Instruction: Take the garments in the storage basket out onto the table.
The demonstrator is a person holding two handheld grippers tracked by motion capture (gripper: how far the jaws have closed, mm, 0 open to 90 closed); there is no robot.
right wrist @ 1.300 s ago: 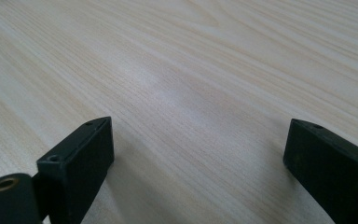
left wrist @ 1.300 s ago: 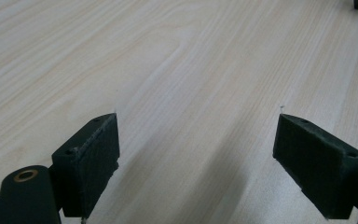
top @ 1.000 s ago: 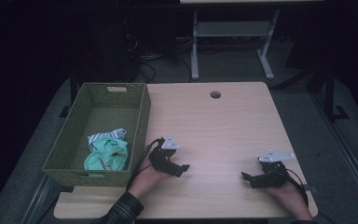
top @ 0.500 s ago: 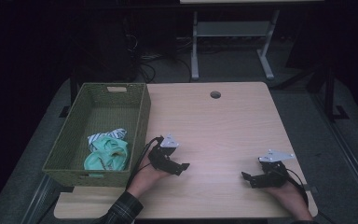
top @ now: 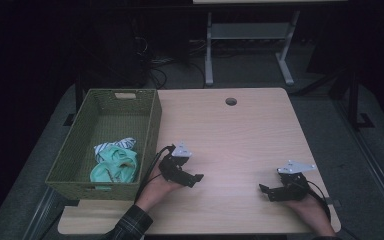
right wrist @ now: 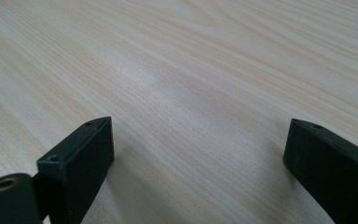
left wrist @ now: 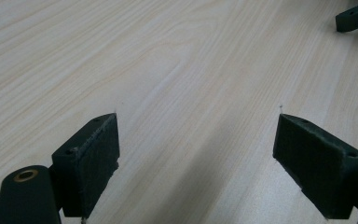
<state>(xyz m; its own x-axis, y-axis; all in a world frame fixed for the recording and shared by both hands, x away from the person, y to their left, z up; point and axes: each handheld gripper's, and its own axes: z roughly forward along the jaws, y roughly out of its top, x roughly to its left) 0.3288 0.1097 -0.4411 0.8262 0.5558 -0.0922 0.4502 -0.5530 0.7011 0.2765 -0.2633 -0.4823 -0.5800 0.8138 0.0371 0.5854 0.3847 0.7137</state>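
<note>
Dark room past the far edge, little readable there beyond a grey metal frame [top: 250,45] and some floor cables. Light wood counter [top: 240,135] takes the middle, round cable hole [top: 231,101] near its far edge. Green woven basket [top: 107,140] sits along the counter's left side, overhanging it; inside at the near end a mint-green cloth [top: 114,167] bunched with a striped piece [top: 112,146], folds too small to read. Left gripper [top: 192,178] rests low on the counter just right of the basket, hand [top: 155,187] under it, plaid sleeve [top: 130,225] cut off at the bottom. Right gripper [top: 266,191] near the front right, well apart from the left. Fingers [left wrist: 91,156] on the left spread wide, bare wood between; right fingers [right wrist: 81,161] likewise wide, nothing held. Far black tip [left wrist: 354,16] in the left gripper view is cropped.
</note>
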